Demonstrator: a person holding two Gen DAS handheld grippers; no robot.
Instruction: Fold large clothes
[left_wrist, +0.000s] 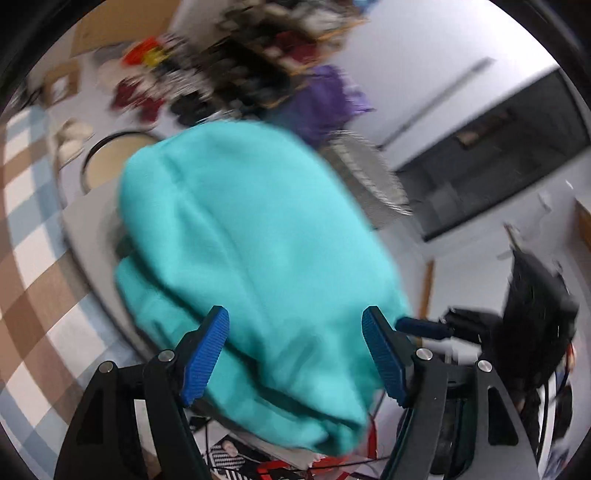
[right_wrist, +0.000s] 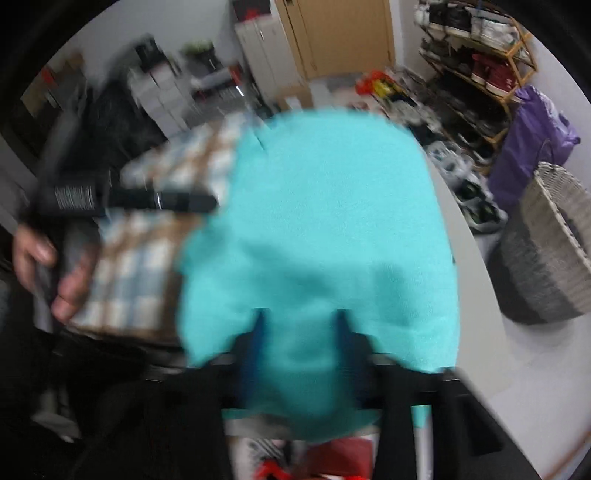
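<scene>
- The turquoise knitted garment (left_wrist: 236, 236) lies bunched and partly folded on the round grey table (left_wrist: 79, 221), spreading forward from both grippers and hanging over the table's near edge under them.
- The left gripper (left_wrist: 295, 354) stands open, its blue ribbed pads (left_wrist: 205, 354) on either side of the cloth without pinching it; if it lifts away like this, nothing on that side comes along and the fold goes lopsided.
- The right gripper (right_wrist: 299, 350) looks closed on a fold of the garment, with cloth bulging between its fingers, though blur hides the pads. A thin pinch on loose knit could slip out.
- The near hem already overhangs, so a pull toward the person could drag the whole garment off the table.
- The woven grey basket (right_wrist: 550, 251) stands to the right of the right gripper, apart from the table, so a wide swing could brush it.
</scene>
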